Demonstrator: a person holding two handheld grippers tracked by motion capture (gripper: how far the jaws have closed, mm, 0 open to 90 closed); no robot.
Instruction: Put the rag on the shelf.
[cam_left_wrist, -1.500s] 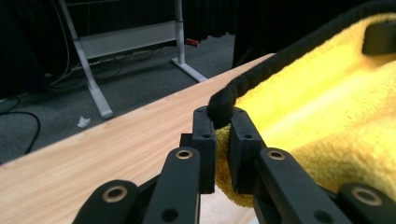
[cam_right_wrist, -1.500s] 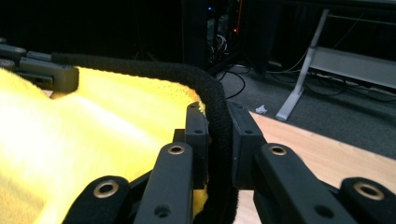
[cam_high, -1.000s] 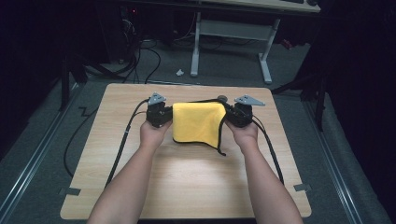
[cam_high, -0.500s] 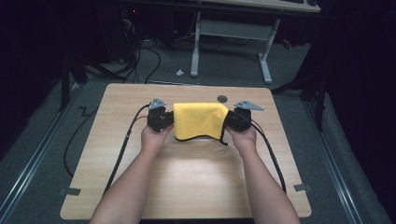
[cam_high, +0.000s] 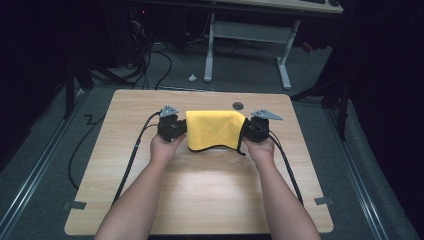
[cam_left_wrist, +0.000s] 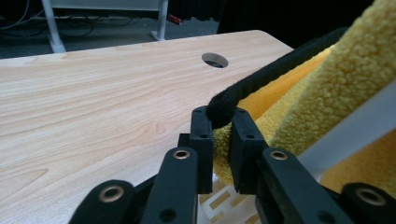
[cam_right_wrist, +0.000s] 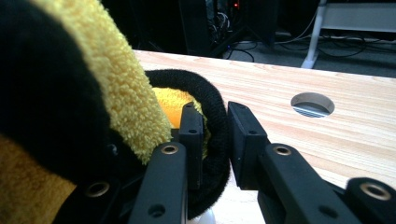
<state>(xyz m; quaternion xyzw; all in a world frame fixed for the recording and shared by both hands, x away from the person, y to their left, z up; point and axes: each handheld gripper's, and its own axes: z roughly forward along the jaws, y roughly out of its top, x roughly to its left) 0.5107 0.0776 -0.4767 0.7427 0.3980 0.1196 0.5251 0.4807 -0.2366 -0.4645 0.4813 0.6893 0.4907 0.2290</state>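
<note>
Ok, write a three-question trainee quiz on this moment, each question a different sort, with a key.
1. True or false: the yellow cloth lies flat on the table, with both grippers apart from it.
2. Multiple choice: what is the left gripper clamping? A) a cable B) the cloth's black-trimmed edge C) nothing
3. Fill in: the round hole in the table lies toward its ___ edge from the person.

Key: 1 false, the left gripper and the right gripper each pinch a side of it; 2 B; 3 far.
</note>
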